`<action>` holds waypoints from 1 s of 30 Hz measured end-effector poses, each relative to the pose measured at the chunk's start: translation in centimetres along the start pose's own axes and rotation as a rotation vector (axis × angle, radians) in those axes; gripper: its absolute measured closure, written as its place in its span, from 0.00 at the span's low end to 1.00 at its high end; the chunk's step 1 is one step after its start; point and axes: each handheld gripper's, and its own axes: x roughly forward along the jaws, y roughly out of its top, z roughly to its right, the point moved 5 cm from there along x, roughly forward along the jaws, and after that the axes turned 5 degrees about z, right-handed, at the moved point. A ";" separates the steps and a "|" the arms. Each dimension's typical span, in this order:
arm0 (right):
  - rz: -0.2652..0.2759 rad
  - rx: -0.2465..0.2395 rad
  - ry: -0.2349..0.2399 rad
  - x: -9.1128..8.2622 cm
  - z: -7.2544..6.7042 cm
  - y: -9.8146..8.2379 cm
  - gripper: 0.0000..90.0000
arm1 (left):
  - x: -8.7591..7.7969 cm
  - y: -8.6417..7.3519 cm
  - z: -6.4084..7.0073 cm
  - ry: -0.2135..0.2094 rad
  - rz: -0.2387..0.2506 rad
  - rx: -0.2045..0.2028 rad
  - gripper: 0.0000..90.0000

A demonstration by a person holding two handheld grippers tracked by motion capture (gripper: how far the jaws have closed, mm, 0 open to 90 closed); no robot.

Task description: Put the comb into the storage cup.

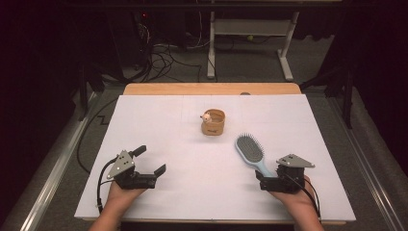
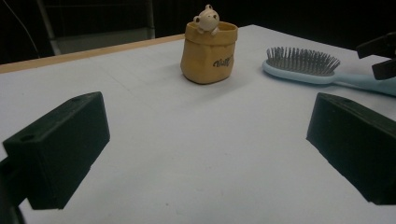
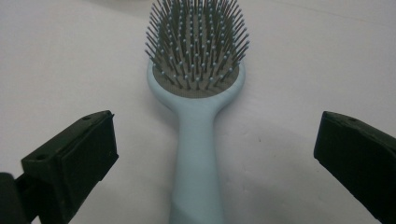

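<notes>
Table [image 1: 159, 120] space is white, with one small tan pot [image 1: 213, 122] holding a toy bear near the middle. One light blue hairbrush [image 1: 250, 150] lies bristles up. Right gripper [image 3: 215, 154] is wide open with the brush handle between its jaws, not touching. Left gripper [image 1: 150, 161] is wide open too, holding nothing.

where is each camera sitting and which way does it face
High view: fixed above the person's side, looking forward and down on the table; both hands enter from the bottom with the left gripper and right gripper.
Left gripper view: rides the left gripper, looking across the table at the tan pouch; its open jaws frame the view.
Right gripper view: rides the right gripper, looking along the hairbrush, its handle between the open jaws.
Shared: the hairbrush appears in both gripper views.
</notes>
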 end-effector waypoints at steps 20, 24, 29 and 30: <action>-0.175 -0.046 0.048 0.7 -0.3 -1.5 0.00 | 0.1 0.0 0.6 -0.019 0.013 0.019 0.00; -0.188 -0.054 0.056 0.5 -0.4 -1.4 0.00 | 0.1 0.0 0.7 -0.025 0.016 0.020 0.00; -0.180 -0.053 0.066 0.1 -0.5 -0.5 0.00 | 0.1 0.0 0.8 -0.028 0.016 0.024 0.00; -0.184 -0.053 0.070 0.1 -0.5 -0.3 0.00 | 0.1 0.0 0.8 -0.029 0.015 0.024 0.00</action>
